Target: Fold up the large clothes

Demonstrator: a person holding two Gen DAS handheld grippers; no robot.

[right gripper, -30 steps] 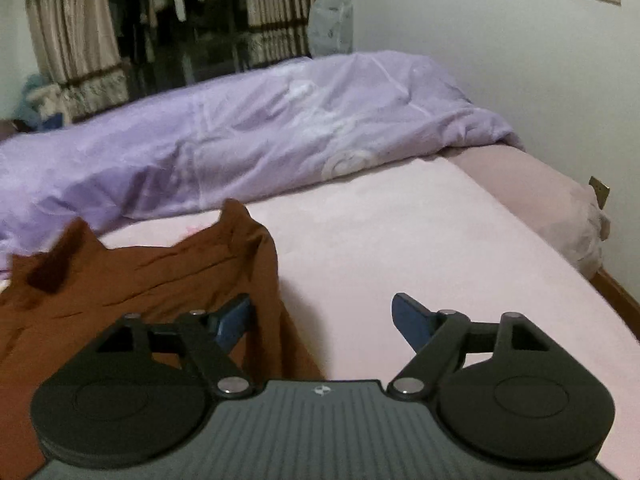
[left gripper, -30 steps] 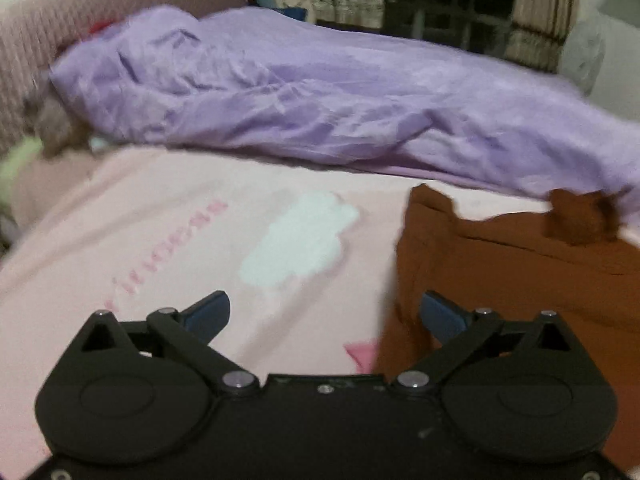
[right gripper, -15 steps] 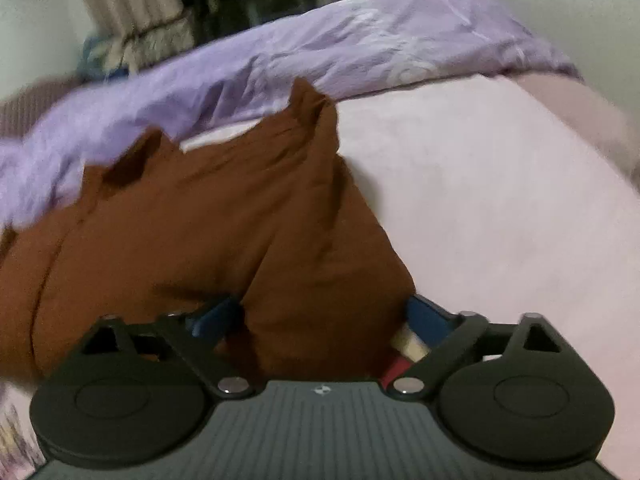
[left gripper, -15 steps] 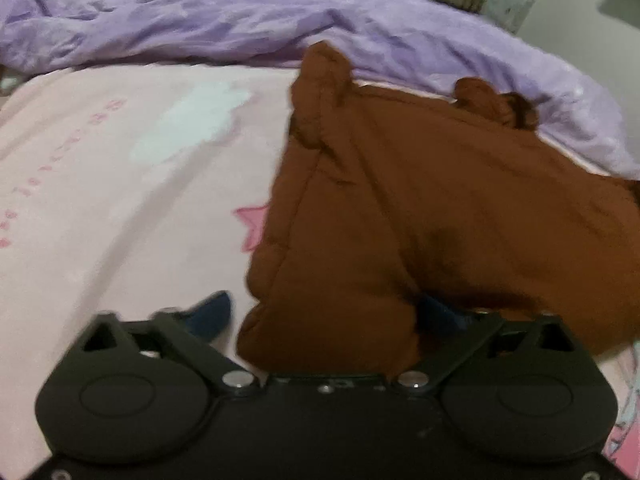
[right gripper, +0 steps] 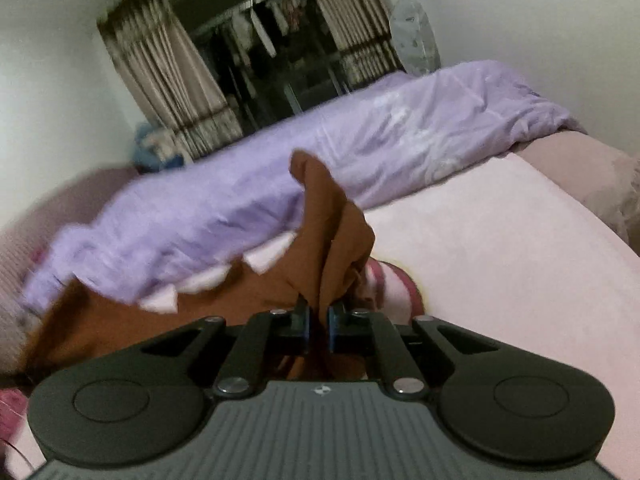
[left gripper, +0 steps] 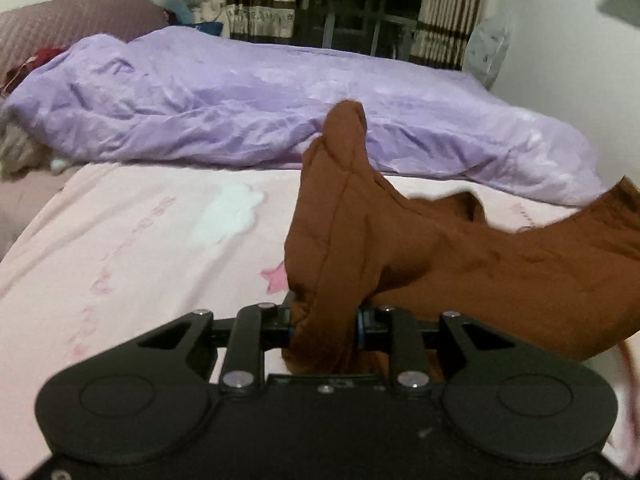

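1. In the left wrist view, our left gripper [left gripper: 324,328] is clamped on a bunched fold of the brown garment [left gripper: 440,264]; the cloth fills the narrow gap between the two blue-edged fingers.
2. From that pinch the garment rises in a ridge to a peak, then spreads to the right and droops low over the pink bedsheet [left gripper: 132,248].
3. In the right wrist view, our right gripper [right gripper: 318,326] is likewise closed on a thin pleat of the same brown garment [right gripper: 332,232], its fingers nearly meeting with the fabric between them.
4. There the cloth stands up in a narrow crest just beyond the fingers, while the rest trails off to the left and near side; that part is blurred, so we can only say it seems to hang close to the sheet.
5. A striped pink-and-white patch [right gripper: 384,280] shows just right of the crest; we cannot tell what it is.
6. The purple duvet [left gripper: 248,120] lies crumpled along the far side of the bed, behind the garment.
7. Beyond it are curtains [left gripper: 260,0] framing a dark window, and a fan [left gripper: 486,50] stands at the far right.
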